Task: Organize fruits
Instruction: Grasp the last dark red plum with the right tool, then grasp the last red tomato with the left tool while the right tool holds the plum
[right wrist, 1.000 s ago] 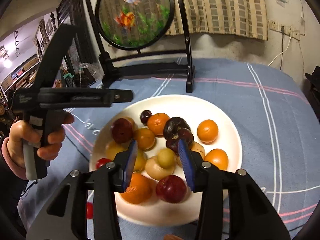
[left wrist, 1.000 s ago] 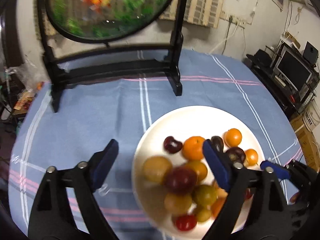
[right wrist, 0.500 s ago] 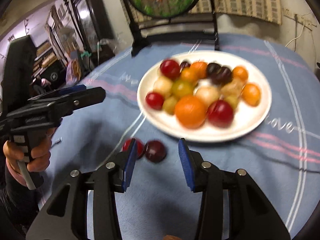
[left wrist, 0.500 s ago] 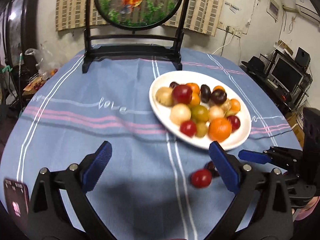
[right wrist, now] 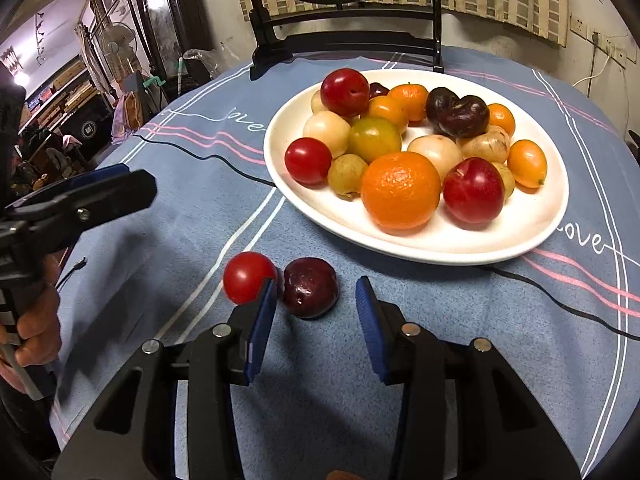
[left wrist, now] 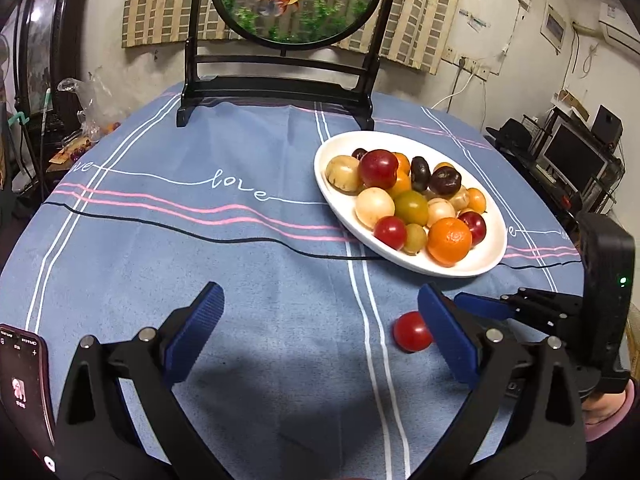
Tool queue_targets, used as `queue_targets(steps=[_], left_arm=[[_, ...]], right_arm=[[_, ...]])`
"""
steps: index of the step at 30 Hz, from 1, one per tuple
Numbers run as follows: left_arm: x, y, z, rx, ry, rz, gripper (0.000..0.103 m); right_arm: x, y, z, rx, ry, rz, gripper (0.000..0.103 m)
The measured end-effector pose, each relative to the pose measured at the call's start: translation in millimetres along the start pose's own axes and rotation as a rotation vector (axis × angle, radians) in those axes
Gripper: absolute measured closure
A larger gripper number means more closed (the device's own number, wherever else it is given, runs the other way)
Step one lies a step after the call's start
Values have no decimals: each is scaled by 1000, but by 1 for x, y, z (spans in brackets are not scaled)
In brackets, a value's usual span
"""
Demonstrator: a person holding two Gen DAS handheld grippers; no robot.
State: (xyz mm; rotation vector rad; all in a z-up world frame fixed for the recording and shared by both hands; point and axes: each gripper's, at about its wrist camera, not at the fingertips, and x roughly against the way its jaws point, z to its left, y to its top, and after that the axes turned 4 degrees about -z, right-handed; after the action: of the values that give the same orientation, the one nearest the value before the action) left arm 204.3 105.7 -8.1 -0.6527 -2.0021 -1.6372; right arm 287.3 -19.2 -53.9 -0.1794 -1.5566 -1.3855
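Tablecloth point(left wrist: 248, 272) blue, striped, cluttered room

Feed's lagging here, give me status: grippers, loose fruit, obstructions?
Left gripper open, empty. Right gripper open, just short of dark plum. Red tomato beside it on cloth, plate full. Nothing blocking.

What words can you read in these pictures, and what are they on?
"love": stitched in white on the blue tablecloth, left of the plate.
"love", partly hidden: on the same cloth right of the plate and at its far left edge.
Phone screen: small marks, too small to read.
Wall papers: too blurred to read.
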Motion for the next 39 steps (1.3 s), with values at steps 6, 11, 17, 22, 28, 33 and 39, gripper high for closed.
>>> queue_targets(steps=[6,11,17,22,28,33,39], left_arm=[[1,-1,-3,-20,8,-3,4],[-1,-1,-2,-20,20,-2,4],[-4,-6,-15,-91,1,5,4],[-11,-17,-39,-209,-54,35,4],[-18,-26,-55,-283,-93,55,12],[-26,-33,-70,-341,-105,89,28],[-37,-39,-78,-370,-111,129,49]], right_arm=[[-6,0,4,33,-33,-2,66],[-2,-2,9,75,-53,-11,74],[33,-2,-11,-13,7,-83,74],[61,-5,-34,-71,23,-143,74],[74,-10,-58,-167,37,-158,74],[82,-12,-54,-158,47,-174,74],[84,-12,-53,-154,36,-179,74]])
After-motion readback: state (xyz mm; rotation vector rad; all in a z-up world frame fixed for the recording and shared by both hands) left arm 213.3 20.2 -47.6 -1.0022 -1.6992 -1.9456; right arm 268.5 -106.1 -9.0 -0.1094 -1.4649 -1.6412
